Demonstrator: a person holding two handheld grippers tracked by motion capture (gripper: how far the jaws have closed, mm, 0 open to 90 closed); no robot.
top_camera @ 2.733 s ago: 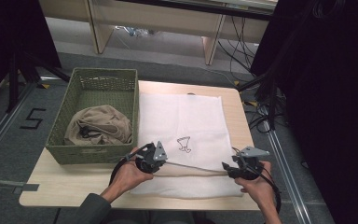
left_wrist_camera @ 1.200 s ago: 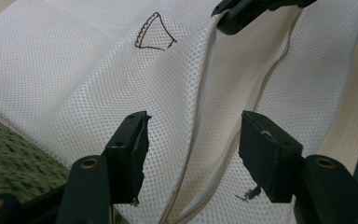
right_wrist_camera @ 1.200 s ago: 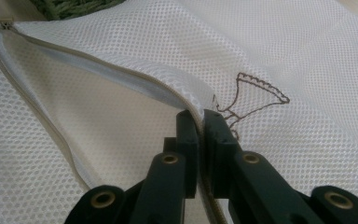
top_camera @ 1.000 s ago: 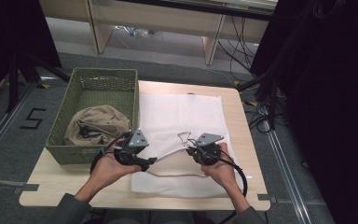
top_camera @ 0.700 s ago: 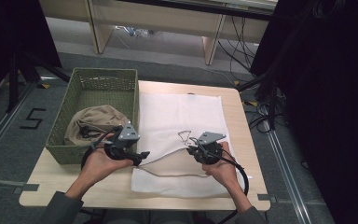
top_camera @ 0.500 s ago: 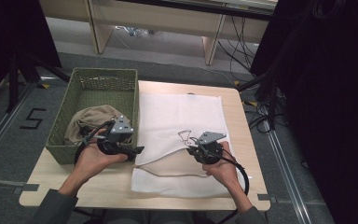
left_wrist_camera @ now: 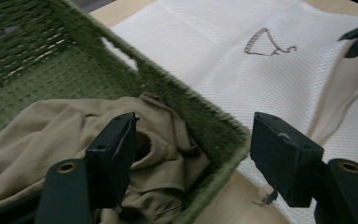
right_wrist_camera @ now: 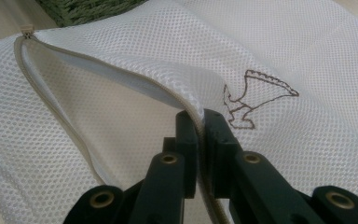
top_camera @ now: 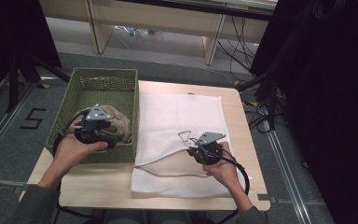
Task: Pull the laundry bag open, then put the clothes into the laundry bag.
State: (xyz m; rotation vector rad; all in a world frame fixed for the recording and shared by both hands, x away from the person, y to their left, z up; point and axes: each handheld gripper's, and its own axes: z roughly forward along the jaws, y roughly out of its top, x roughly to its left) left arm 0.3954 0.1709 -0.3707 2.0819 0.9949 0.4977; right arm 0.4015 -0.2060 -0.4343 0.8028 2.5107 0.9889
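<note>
A white mesh laundry bag [top_camera: 182, 116] with a brown bird logo lies flat on the wooden table. My right gripper [top_camera: 195, 145] is shut on its zipper edge [right_wrist_camera: 193, 109] and lifts that lip, so the mouth gapes. In the green woven basket [top_camera: 100, 77] on the left lies a beige garment [top_camera: 119, 126]. My left gripper [top_camera: 107, 133] hovers over the basket's near right corner [left_wrist_camera: 191, 107]. Its jaws have just been opening and stand wide apart with nothing held, the beige garment [left_wrist_camera: 37, 135] below them.
Bare wood [top_camera: 98, 182] shows at the table's front left, beside the bag's near edge. Cables [top_camera: 261, 116] trail on the floor to the right, and a taped "5" [top_camera: 32, 119] marks the floor on the left. Desk legs stand behind the table.
My left gripper let go of the bag's edge, opened and moved left and up from the bag to above the basket. The right gripper keeps the zipper edge and has held still for the last second.
</note>
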